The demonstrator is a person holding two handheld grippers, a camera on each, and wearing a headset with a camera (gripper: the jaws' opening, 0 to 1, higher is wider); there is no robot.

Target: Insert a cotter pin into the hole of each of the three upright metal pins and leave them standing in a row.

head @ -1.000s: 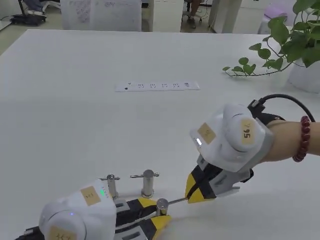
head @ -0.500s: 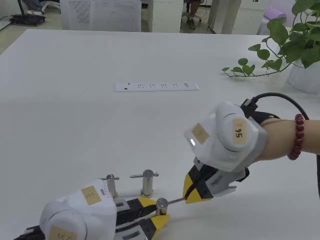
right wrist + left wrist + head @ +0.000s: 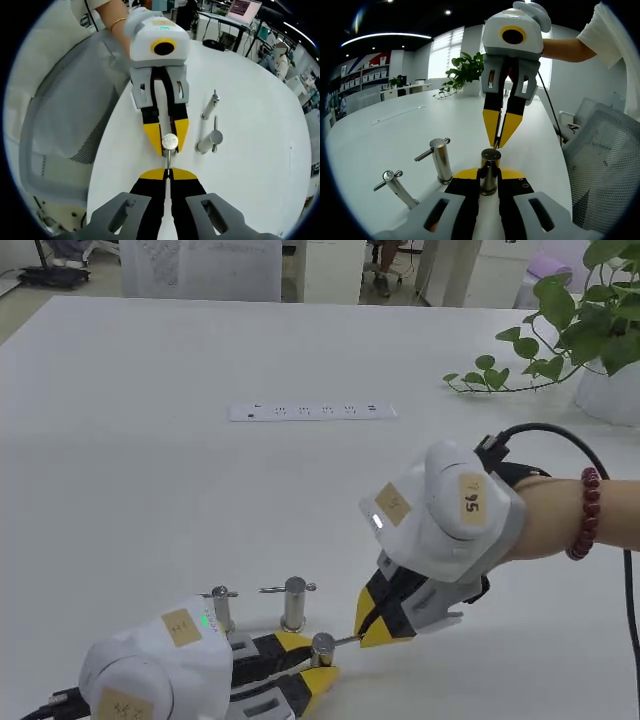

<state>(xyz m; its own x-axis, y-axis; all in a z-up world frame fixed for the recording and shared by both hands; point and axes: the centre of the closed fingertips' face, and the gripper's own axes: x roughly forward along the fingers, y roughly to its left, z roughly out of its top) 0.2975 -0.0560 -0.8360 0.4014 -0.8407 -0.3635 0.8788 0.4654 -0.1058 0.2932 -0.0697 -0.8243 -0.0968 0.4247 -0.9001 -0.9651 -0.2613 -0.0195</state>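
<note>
Left gripper (image 3: 318,668) clamps the nearest metal pin (image 3: 322,645), which stands upright. Right gripper (image 3: 370,625) — sticker roughly "95" — pinches a cotter pin (image 3: 346,641), tip at that pin's head. Behind them, the middle pin (image 3: 293,602) and far pin (image 3: 222,608) carry cotters — beyond lies a power strip (image 3: 312,412).

Cotter pin (image 3: 346,641) end hidden in right claw (image 3: 366,634)

I note: white left gripper (image 3: 312,662), white right gripper (image 3: 362,636), jaws black tipped yellow; silver upright metal pins (image 3: 293,604); thin silver cotter pin (image 3: 169,161); plain white desk (image 3: 180,500).
</note>
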